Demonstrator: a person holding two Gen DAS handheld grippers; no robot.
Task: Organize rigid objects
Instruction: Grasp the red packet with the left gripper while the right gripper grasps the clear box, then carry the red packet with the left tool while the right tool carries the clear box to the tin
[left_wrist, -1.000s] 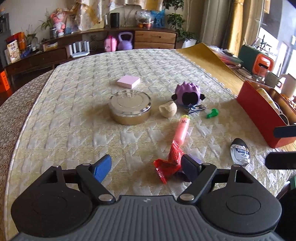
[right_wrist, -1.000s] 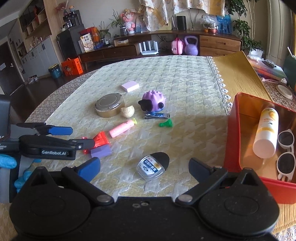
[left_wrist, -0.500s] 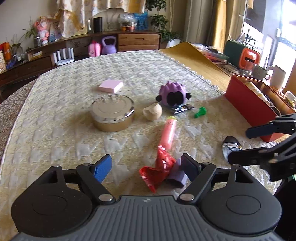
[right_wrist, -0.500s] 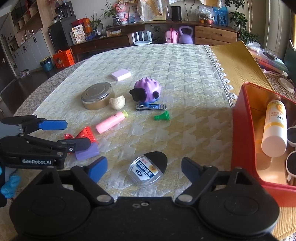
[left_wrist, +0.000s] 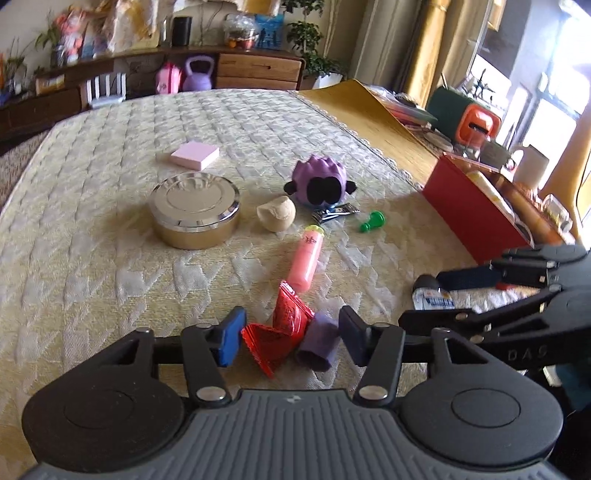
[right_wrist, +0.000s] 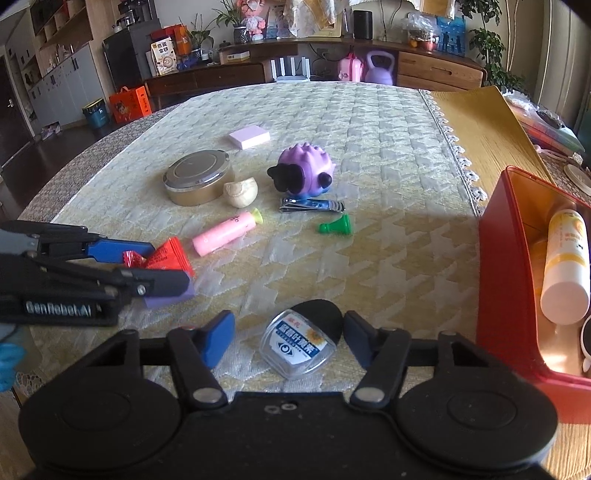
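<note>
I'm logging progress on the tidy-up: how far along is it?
Early. Done: a white bottle lies in the red box. In hand: nothing yet; the left gripper brackets the red packet, the right gripper the clear case. Left: tin, purple toy, nail clipper.

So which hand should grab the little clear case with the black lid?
The right tool: its open fingers already sit either side of the clear case. The left tool is around the red packet instead.

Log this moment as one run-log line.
left gripper: open, straddling red foil packet and purple block | right gripper: open around clear oval case | red box: holds white bottle
</note>
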